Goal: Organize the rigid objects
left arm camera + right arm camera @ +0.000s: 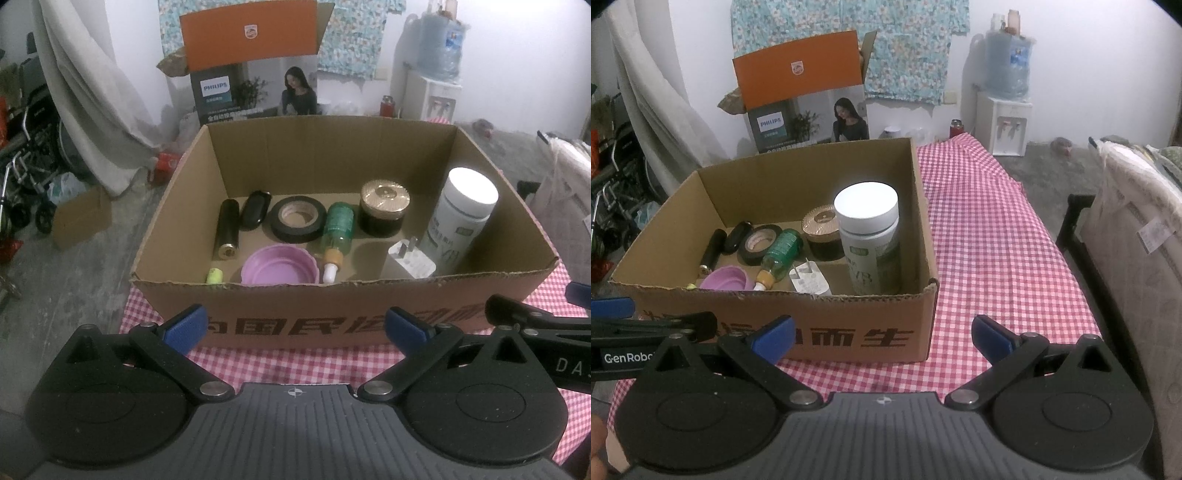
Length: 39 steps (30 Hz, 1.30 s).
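Observation:
An open cardboard box (258,321) (820,306) stands on the red-checked tablecloth (295,363) (990,236). Inside lie a black cylinder (226,232), a black case (255,208), a black tape roll (297,218) (759,244), a green bottle (337,230) (781,253), a gold-lidded jar (384,206) (822,230), a purple lid (280,266) (726,278), a white plug (410,262) (809,282), a small yellow-green piece (214,276) and a tall white bottle (463,210) (870,236). My left gripper (295,326) is open just short of the box's near wall. My right gripper (882,338) is open at the box's right corner, holding nothing.
A Philips carton (255,70) (809,110) stands behind the box. A water dispenser (436,88) (1006,110) is at the back right, a wheelchair (29,158) and a small carton (81,218) on the left floor. A bed edge (1134,229) borders the table's right side.

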Each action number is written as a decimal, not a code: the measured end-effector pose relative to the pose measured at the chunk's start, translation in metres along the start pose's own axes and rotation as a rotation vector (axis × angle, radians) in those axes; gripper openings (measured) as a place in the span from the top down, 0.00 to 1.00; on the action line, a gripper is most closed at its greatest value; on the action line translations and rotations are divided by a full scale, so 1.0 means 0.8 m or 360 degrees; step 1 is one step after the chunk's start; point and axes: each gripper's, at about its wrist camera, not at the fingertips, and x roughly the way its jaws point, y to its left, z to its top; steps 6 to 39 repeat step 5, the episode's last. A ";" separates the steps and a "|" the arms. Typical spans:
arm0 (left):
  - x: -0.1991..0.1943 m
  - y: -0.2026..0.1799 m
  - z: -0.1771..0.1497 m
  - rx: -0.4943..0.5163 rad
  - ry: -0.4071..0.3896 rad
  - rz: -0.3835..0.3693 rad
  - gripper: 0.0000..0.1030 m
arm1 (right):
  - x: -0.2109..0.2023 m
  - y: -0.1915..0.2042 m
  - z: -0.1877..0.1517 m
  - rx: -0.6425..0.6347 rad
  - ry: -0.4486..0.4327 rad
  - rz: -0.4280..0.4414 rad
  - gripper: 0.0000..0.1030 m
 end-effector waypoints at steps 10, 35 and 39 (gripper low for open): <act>0.000 0.000 0.000 0.0000 0.0000 0.0001 0.00 | 0.001 -0.001 -0.001 0.0001 -0.0001 0.0002 0.00; 0.000 0.000 0.000 0.0000 0.0000 0.0001 0.00 | 0.001 -0.001 -0.001 0.0001 -0.0001 0.0002 0.00; 0.000 0.000 0.000 0.0000 0.0000 0.0001 0.00 | 0.001 -0.001 -0.001 0.0001 -0.0001 0.0002 0.00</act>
